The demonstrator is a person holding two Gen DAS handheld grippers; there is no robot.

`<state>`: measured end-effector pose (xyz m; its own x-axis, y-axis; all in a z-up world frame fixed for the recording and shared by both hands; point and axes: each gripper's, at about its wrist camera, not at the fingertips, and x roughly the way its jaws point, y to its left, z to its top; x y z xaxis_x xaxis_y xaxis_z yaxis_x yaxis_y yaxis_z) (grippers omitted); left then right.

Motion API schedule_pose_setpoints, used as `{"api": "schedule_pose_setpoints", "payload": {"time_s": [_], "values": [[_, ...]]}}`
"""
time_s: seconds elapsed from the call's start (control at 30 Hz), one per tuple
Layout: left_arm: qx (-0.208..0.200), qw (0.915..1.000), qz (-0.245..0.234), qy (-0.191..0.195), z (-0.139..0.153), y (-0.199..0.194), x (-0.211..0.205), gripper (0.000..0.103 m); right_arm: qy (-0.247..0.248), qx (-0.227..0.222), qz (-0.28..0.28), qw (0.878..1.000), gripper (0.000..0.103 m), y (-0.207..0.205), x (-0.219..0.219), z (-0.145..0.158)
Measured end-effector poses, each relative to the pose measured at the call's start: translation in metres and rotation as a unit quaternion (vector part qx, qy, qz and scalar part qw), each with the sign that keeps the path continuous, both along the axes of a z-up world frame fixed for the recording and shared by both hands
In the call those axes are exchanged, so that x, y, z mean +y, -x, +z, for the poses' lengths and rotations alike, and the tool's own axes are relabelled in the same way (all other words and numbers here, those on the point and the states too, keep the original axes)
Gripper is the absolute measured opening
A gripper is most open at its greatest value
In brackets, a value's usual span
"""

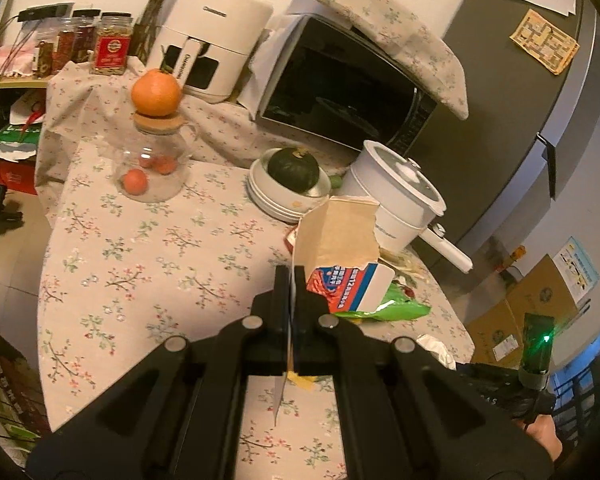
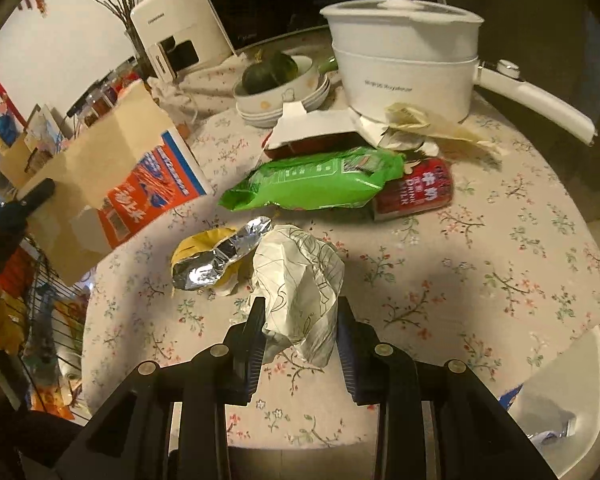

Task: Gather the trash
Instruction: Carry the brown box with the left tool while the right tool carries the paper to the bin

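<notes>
While the left hand-held gripper (image 1: 291, 280) stays out of it, clamped on the torn carton (image 1: 337, 248) held above the tabletop (image 2: 480, 280), the right hand-held gripper (image 2: 300, 328) pinches the crumpled paper (image 2: 300, 280). Next, I judge, comes carrying both to a bin. Only the right wrist view shows the foil wrapper (image 2: 216, 258), green bag (image 2: 320, 180) and red can (image 2: 416, 192) left lying.

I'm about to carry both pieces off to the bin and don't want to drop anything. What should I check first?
1. Right gripper pinching the crumpled paper: ok.
2. Paper lifted off the tablecloth: cannot tell.
3. Left gripper shut on the torn carton edge: ok, though a thin grip.
4. Carton clear of the white pot: cannot tell.
5. Green wrapper, red can, foil wrapper collected: not ok.
</notes>
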<state>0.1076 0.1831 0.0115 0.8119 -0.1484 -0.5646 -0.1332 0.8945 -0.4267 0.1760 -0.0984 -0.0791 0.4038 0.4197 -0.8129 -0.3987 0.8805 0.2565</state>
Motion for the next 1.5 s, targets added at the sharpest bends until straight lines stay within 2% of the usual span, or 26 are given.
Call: {"api": "schedule_pose_setpoints", "payload": {"time_s": [0.4, 0.8, 1.2, 1.5], "values": [[-0.003, 0.9983, -0.054, 0.019, 0.004, -0.004, -0.038, 0.001, -0.006, -0.007, -0.033, 0.999, 0.033, 0.017, -0.049, 0.015], [0.0, 0.9925, -0.121, 0.019, 0.006, -0.012, -0.097, 0.001, -0.007, -0.007, -0.091, 0.996, 0.033, 0.036, -0.127, 0.018], [0.011, 0.9828, -0.184, 0.013, 0.002, -0.019, -0.164, 0.001, -0.003, 0.0, -0.147, 0.989, 0.033, 0.055, -0.201, 0.013], [0.027, 0.9722, -0.233, -0.004, -0.009, -0.024, -0.223, 0.001, -0.001, 0.009, -0.185, 0.983, 0.034, 0.073, -0.252, 0.004]]}}
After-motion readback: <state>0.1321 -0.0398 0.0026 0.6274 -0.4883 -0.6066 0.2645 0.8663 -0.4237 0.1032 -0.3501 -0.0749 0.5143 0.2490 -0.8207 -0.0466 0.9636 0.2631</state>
